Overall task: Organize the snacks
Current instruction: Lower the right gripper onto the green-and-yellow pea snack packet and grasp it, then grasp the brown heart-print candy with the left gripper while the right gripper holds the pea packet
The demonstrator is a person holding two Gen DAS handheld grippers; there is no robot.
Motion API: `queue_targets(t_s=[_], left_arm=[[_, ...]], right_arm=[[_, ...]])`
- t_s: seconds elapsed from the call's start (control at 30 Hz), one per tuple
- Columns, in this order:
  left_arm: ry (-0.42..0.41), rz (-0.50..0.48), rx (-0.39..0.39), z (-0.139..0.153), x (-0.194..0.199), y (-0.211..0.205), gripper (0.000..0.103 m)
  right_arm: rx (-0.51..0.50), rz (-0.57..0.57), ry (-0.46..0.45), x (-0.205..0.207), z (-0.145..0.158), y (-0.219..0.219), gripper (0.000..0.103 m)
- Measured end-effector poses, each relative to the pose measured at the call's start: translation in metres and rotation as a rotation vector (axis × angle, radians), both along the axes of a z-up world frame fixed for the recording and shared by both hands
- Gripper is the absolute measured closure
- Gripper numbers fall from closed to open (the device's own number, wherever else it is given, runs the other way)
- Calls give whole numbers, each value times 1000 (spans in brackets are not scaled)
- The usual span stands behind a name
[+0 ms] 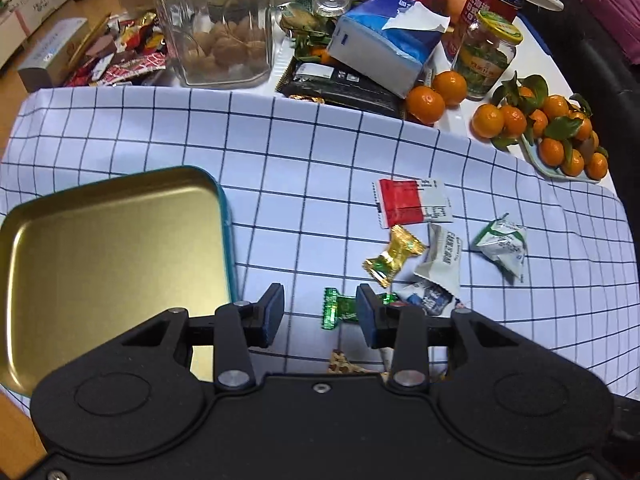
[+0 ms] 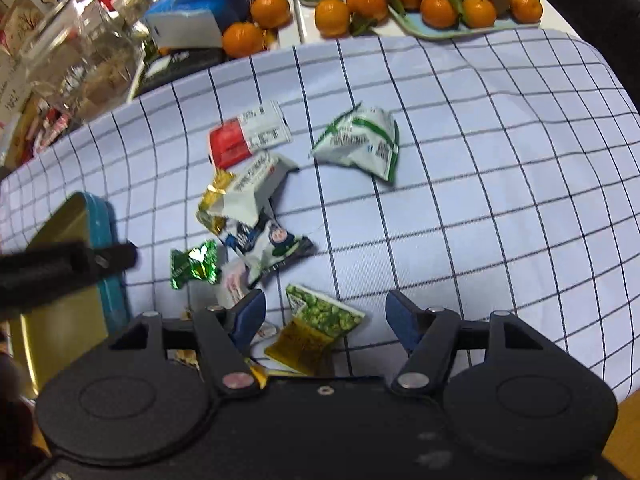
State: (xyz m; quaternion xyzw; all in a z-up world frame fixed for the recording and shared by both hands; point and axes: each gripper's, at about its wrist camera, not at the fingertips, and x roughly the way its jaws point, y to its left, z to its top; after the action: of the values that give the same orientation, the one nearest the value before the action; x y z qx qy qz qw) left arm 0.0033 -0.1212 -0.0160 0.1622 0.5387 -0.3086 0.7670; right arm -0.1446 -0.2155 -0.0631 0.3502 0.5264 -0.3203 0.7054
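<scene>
1. Left wrist view: left hand-held gripper (image 1: 320, 316) spread open, green candy (image 1: 339, 307) lying between its fingers on the worktop, not pinched.
2. Right hand-held gripper (image 2: 325, 316) open too, pea packet (image 2: 320, 326) between, untouched.

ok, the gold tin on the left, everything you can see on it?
The tin is a shallow rectangular tray with rounded corners, apparently metal: shiny gold inside, teal on the outer wall. It lies open side up, nothing visible inside it, flat on the checked cloth left of the snack packets. No packet touches it. The left hand-held gripper hides its near right corner; contact cannot be told.
</scene>
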Motion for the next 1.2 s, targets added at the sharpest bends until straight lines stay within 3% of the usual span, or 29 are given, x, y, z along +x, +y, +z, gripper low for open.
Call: queue_targets(t_s=[0.17,0.37,0.4,0.47,0.73,1.0,1.2], left_arm=[[93,-17,14,-13,2,1,56],[172,-22,10,-22,0,0,56],[170,-19,13,-22,1,0,56],[169,-19,21,-24,2,0,56],[172,-66,65,-35,-11,1,56],[285,-84,40,-46,-35,7,56],[222,-79,43,-47,-39,-4,55]], right_arm=[[17,5,28,2,-14,7,34],[-38,57,54,10,-20,11,46],[-35,63,56,11,-21,10,51],[-43,81,56,13,-20,10,73],[-130,28,36,8,9,-15,73],[-119,-9,-42,-2,35,-26,73],[-180,-8,-44,-3,44,-28,73]])
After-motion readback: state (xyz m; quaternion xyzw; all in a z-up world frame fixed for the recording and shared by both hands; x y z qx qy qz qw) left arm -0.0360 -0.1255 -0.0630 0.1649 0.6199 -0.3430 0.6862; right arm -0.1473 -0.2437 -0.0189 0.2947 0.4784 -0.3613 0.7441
